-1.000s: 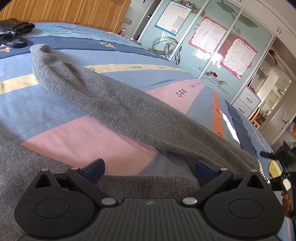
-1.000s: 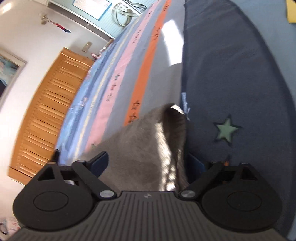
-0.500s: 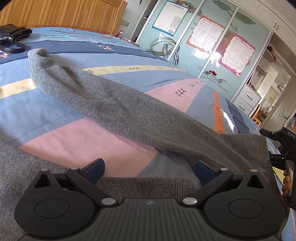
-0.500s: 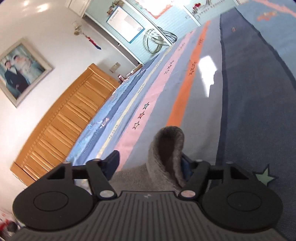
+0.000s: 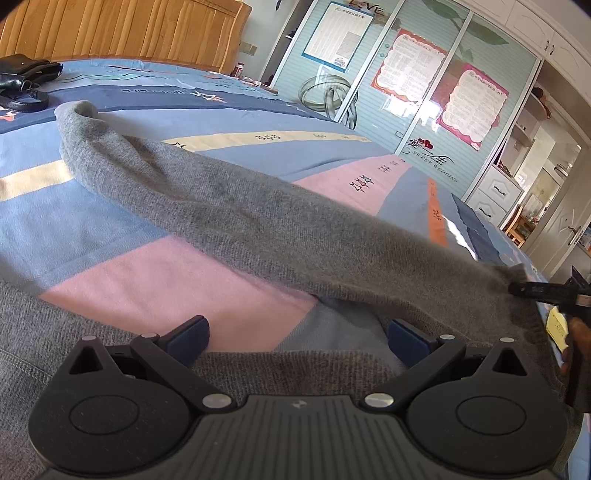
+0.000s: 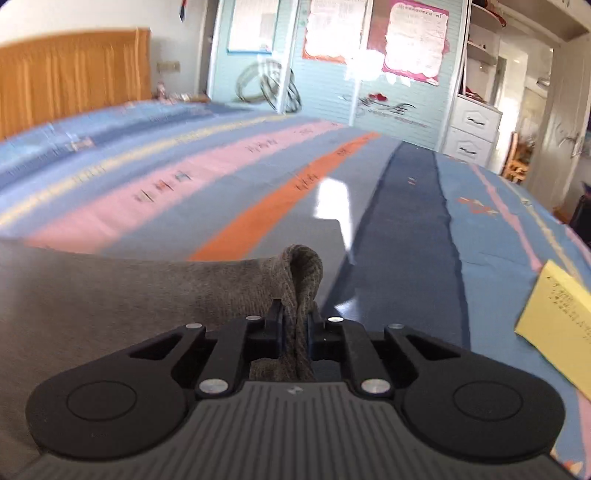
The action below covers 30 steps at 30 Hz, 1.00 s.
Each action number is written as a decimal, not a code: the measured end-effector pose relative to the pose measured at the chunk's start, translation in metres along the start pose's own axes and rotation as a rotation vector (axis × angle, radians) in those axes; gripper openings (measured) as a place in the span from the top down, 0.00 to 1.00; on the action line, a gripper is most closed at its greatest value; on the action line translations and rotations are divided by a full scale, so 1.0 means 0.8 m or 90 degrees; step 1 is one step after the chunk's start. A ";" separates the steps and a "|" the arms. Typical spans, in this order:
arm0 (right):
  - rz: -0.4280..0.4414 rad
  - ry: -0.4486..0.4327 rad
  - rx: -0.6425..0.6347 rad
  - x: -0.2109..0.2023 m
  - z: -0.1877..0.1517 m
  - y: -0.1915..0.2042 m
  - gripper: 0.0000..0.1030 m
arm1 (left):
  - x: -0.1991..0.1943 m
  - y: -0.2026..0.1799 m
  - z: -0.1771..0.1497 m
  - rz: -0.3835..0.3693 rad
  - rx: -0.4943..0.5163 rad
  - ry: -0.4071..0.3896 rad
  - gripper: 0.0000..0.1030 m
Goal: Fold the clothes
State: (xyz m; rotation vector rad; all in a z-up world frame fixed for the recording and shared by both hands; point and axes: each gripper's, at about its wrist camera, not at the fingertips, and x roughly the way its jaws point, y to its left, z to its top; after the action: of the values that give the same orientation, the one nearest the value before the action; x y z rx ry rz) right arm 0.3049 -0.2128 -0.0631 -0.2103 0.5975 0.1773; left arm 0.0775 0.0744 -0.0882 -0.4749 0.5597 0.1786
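A grey knit sweater (image 5: 258,221) lies across the striped bedspread (image 5: 166,280), one long sleeve running away to the far left. My left gripper (image 5: 297,336) is open just above the sweater's near hem, nothing pinched. In the right wrist view the jaws of my right gripper (image 6: 295,321) are closing, and a folded corner of the sweater (image 6: 299,273) is squeezed between the pads and sticks up past them. The left wrist view shows the right gripper (image 5: 532,290) at the far right edge, lifting that corner off the bed.
A yellow note (image 6: 554,325) lies on the bedspread to the right. A black bag (image 5: 22,81) sits at the far left near the wooden headboard (image 5: 129,29). Wardrobe doors with posters (image 5: 424,74) stand beyond the bed. A hand (image 5: 576,332) holds the right gripper.
The right gripper's jaws have closed onto the sweater's corner, and it has rolled level and risen, pulling the corner up. The left gripper has stayed open in place.
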 end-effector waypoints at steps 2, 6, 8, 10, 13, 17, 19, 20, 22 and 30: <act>-0.030 0.025 -0.027 0.026 -0.004 0.010 0.87 | 0.000 0.001 0.000 -0.001 0.001 0.001 0.01; -0.066 0.025 -0.036 0.047 -0.003 0.016 0.85 | -0.001 0.004 0.000 -0.001 0.003 0.001 0.01; -0.078 0.022 -0.046 0.047 -0.001 0.021 0.84 | -0.001 0.005 -0.001 -0.002 0.003 0.001 0.01; -0.091 0.005 -0.051 0.040 0.002 0.022 0.84 | -0.002 0.005 -0.001 -0.003 0.002 0.001 0.01; -0.098 0.041 -0.025 0.055 0.002 0.010 0.78 | -0.003 0.007 0.000 -0.004 0.002 0.002 0.01; -0.082 0.076 0.065 0.072 0.002 -0.015 0.59 | -0.005 0.009 0.000 -0.004 0.003 0.005 0.01; -0.047 0.090 0.181 0.071 0.000 -0.052 0.29 | -0.005 0.009 0.001 -0.004 0.004 0.008 0.01; -0.030 0.094 0.240 0.067 -0.005 -0.072 0.25 | -0.005 0.009 0.001 -0.004 0.004 0.009 0.01; -0.005 0.069 0.335 0.047 -0.018 -0.103 0.25 | -0.006 0.008 0.002 -0.004 0.003 0.012 0.01; 0.022 -0.046 0.511 -0.098 -0.091 -0.145 0.23 | -0.015 0.007 0.004 -0.008 -0.006 0.028 0.01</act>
State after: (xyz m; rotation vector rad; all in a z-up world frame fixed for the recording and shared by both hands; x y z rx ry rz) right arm 0.2283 -0.3506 -0.0597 0.5815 0.5592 -0.0300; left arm 0.0676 0.0806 -0.0816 -0.4929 0.5994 0.1599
